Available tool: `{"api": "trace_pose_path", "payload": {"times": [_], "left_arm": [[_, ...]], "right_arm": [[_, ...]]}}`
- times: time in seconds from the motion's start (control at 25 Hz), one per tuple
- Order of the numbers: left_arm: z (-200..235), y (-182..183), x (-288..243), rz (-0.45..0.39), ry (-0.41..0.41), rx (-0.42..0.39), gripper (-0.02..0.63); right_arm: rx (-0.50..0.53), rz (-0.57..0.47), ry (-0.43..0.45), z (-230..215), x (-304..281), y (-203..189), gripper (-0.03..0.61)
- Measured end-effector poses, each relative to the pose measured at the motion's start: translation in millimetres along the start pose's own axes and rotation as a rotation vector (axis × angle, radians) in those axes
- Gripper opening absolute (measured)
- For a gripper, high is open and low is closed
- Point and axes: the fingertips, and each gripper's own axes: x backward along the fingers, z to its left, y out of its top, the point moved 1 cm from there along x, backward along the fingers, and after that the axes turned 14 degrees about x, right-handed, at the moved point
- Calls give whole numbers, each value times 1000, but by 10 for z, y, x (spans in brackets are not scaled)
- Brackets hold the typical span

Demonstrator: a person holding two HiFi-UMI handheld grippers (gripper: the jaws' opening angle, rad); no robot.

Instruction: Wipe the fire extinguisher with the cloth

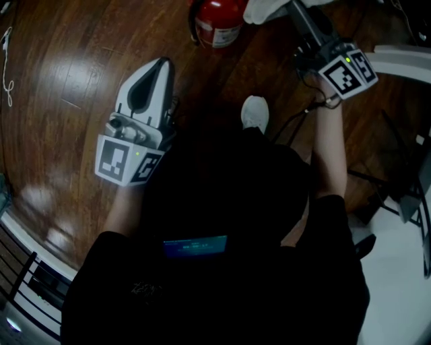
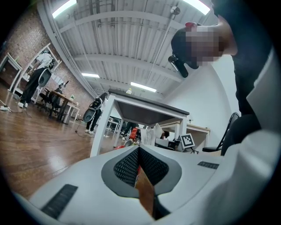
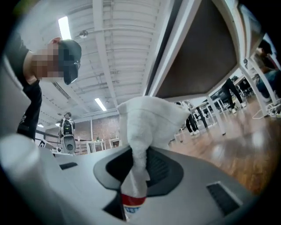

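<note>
The red fire extinguisher (image 1: 219, 23) stands on the wooden floor at the top of the head view. Just to its right my right gripper (image 1: 296, 17) is shut on the white cloth (image 1: 266, 10), which bunches up above the jaws as the cloth (image 3: 147, 116) in the right gripper view. Below the pinch, the extinguisher's red and white label (image 3: 133, 203) shows through the gap between the jaws. My left gripper (image 1: 160, 67) hovers over bare floor, down and left of the extinguisher. It is shut with nothing in it, and the left gripper (image 2: 138, 151) points across the room.
The person's white shoe (image 1: 255, 113) rests on the floor below the extinguisher. A white table (image 2: 145, 103) stands ahead in the left gripper view. A black chair base (image 1: 384, 182) and a white curved edge (image 1: 404, 64) lie at the right. A thin cable (image 1: 7, 60) runs at far left.
</note>
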Motion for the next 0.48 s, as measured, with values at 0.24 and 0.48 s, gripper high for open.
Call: {"api": "trace_pose_path", "payload": {"times": [0.24,0.48], "left_arm": [[-6,-3,9,3,5,-6,-2],[40,19,27,5,17,-14,-2]], "right_arm": [[27,-47,-12,-116,-307,223,97],[-57,80,-41,-253,-257,-672,95]]}}
